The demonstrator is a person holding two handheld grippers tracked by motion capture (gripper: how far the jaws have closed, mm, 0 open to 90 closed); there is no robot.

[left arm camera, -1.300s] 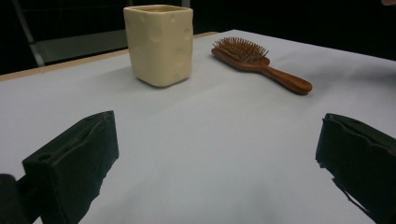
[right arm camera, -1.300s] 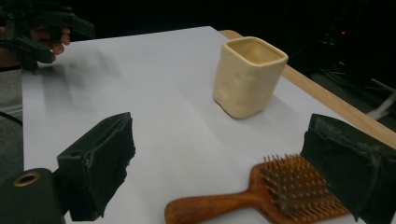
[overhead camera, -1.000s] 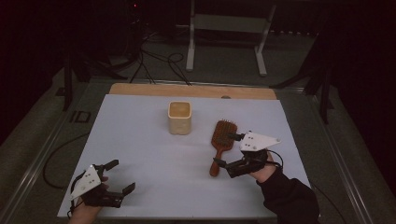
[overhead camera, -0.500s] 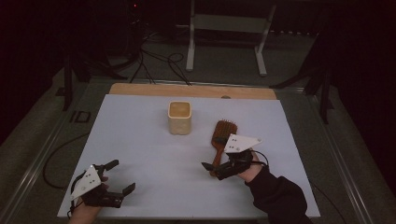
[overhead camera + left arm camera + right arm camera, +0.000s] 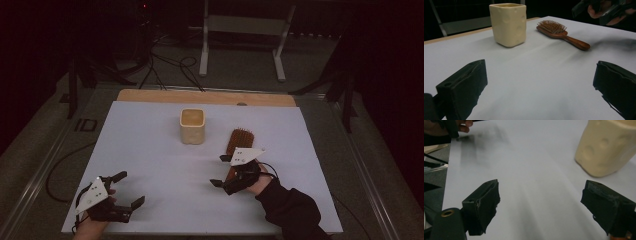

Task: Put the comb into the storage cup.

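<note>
Wooden hairbrush [image 5: 238, 145], bristles up, lies beside cream dimpled cup [image 5: 192, 126].

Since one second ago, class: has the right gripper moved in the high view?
Yes. The right gripper has slid toward the table's left and slightly nearer the person, judged against the cream cup, which stays put. It now sits over the brush handle.

The cup [image 5: 192, 126] is a pale cream yellow with a dimpled pattern on its sides. The hairbrush [image 5: 562, 33] is reddish-brown wood, bristles the same warm brown. The table [image 5: 150, 150] has a plain white top with a light wood strip [image 5: 150, 96] along the far edge. Both grippers' jaws are black, each topped with a grey plate.
</note>
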